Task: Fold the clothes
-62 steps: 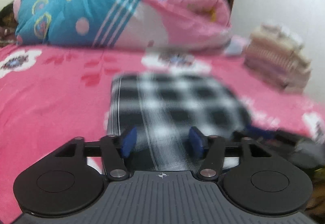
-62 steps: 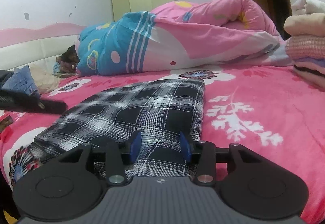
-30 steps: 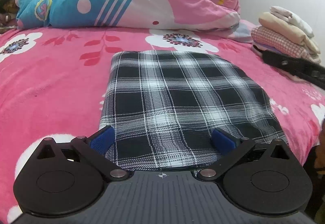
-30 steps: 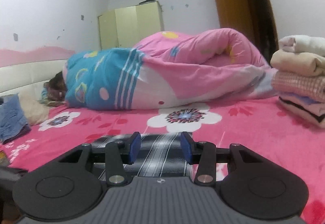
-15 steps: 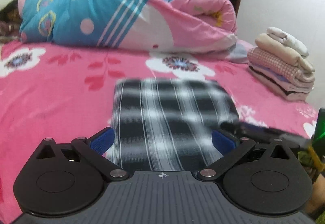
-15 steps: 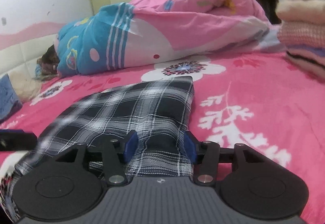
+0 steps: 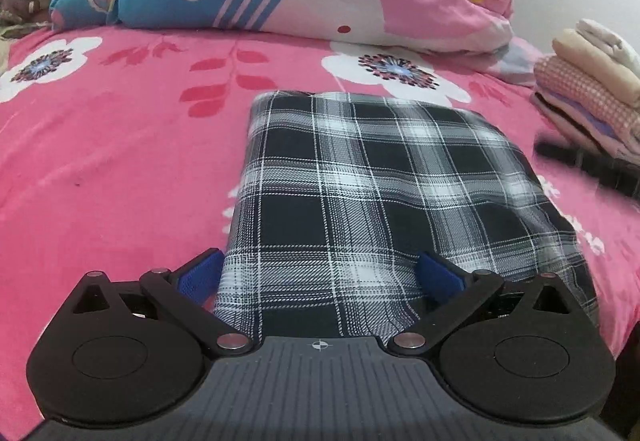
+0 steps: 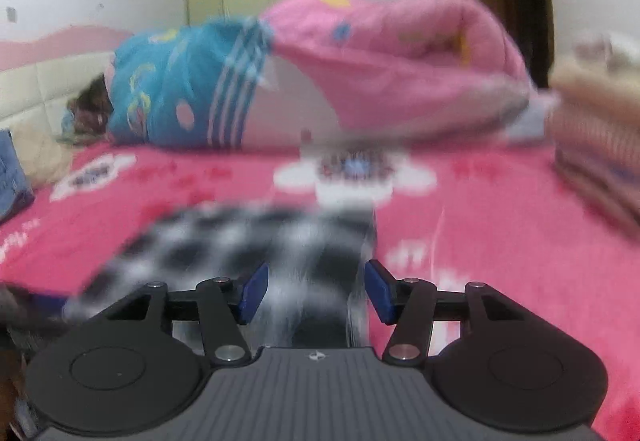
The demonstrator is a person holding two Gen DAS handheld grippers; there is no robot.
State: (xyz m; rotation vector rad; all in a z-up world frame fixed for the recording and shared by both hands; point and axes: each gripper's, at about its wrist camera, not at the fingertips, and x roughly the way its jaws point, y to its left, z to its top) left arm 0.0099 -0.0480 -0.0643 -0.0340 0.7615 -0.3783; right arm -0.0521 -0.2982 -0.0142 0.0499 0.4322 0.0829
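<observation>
Plaid garment [image 7: 372, 193] lies folded flat on the pink bedsheet [image 7: 112, 169], near edge under both tools. Left gripper [image 7: 320, 277] spread wide, empty, straddling that edge. Right gripper [image 8: 316, 291] about half open, jaws just widened; cloth between them, not visibly pinched. Judged light, limp, thin: take it at the near corners. No containers; folded stack [image 7: 592, 81] lies beside it.
</observation>
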